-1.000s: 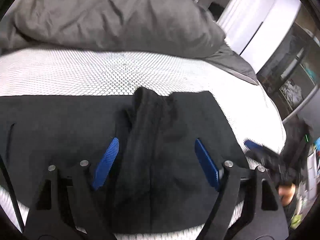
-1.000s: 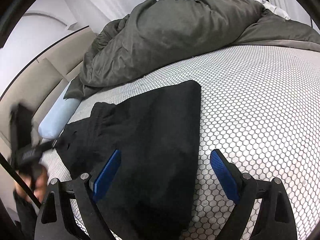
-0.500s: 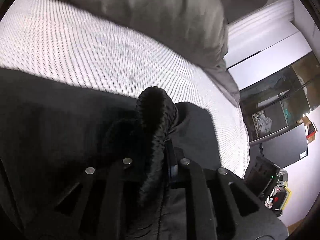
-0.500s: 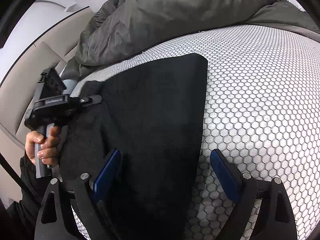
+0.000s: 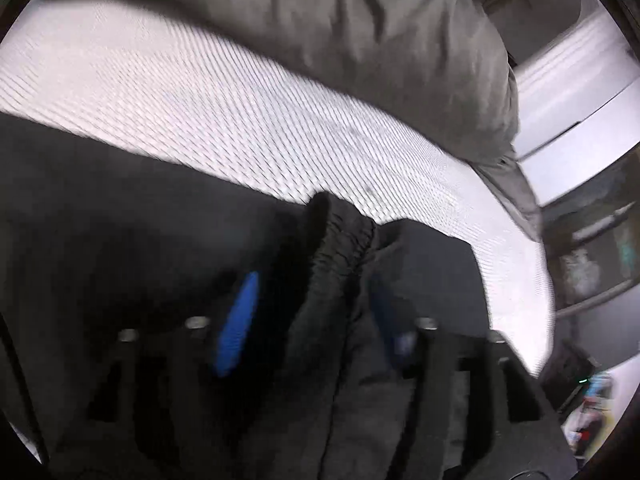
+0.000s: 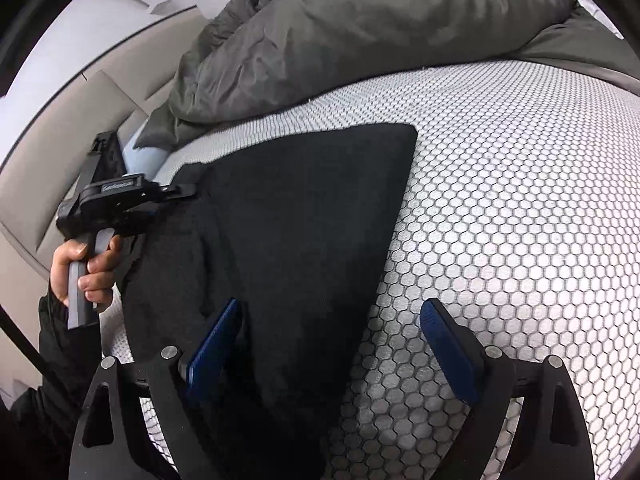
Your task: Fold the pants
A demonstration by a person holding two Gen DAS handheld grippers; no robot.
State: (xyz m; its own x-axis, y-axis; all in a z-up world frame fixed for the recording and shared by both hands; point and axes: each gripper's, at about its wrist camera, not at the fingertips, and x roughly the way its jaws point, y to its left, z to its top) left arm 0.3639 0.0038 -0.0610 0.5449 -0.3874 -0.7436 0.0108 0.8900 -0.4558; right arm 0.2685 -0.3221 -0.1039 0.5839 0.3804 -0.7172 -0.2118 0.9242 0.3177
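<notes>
Pants point(image 5: 344, 248) bunch at the waistband between your left gripper point(image 5: 312, 320) fingers point(image 5: 236, 324), whose jaws have just been opening, pads off the cloth; your right gripper point(image 6: 332, 344) hangs wide apart over the flat leg. Risk: that ridge could slump, spoiling the fold on the bed point(image 6: 520, 208); no containers visible.

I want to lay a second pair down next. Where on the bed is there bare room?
Bare mattress lies right of the black pants, up to the grey duvet. A narrower strip runs between pants and duvet. Crowded at the pants' left edge, by the left gripper.
</notes>
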